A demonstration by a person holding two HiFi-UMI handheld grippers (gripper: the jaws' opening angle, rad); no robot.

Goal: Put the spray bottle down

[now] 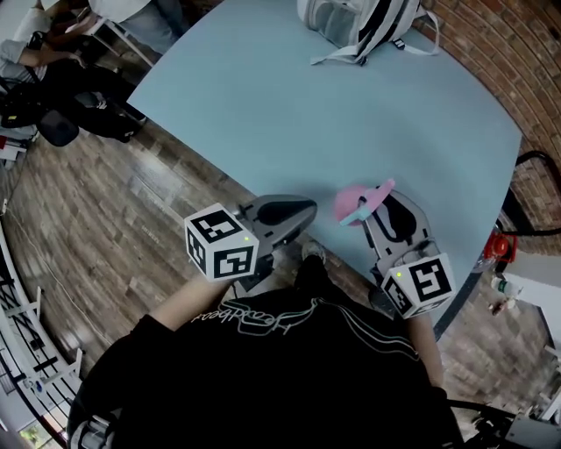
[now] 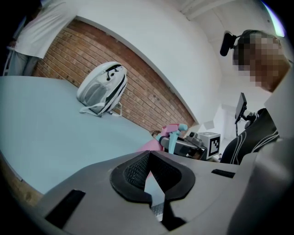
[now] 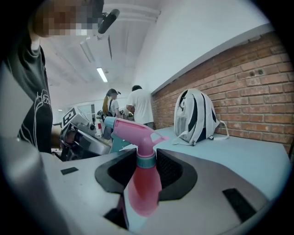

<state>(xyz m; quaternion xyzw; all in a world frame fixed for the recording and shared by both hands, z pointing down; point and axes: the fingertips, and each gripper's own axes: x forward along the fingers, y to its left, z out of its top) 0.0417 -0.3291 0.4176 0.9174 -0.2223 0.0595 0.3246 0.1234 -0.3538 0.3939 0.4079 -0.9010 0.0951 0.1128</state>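
The pink spray bottle (image 1: pixel 359 203) with a teal trigger stands upright between the jaws of my right gripper (image 1: pixel 386 215), which is shut on its neck and body (image 3: pixel 142 183). It hangs over the near edge of the light blue table (image 1: pixel 351 105). My left gripper (image 1: pixel 294 213) is to its left at the same edge, shut with nothing in it; its pads (image 2: pixel 133 172) meet at the tips. The bottle (image 2: pixel 172 133) and the right gripper (image 2: pixel 195 144) show at the right in the left gripper view.
A white and black backpack (image 1: pixel 359 22) lies at the table's far side, next to the brick wall (image 3: pixel 257 92). People stand past the table's far left corner (image 1: pixel 131 22). Wooden floor (image 1: pixel 114 228) lies to the left.
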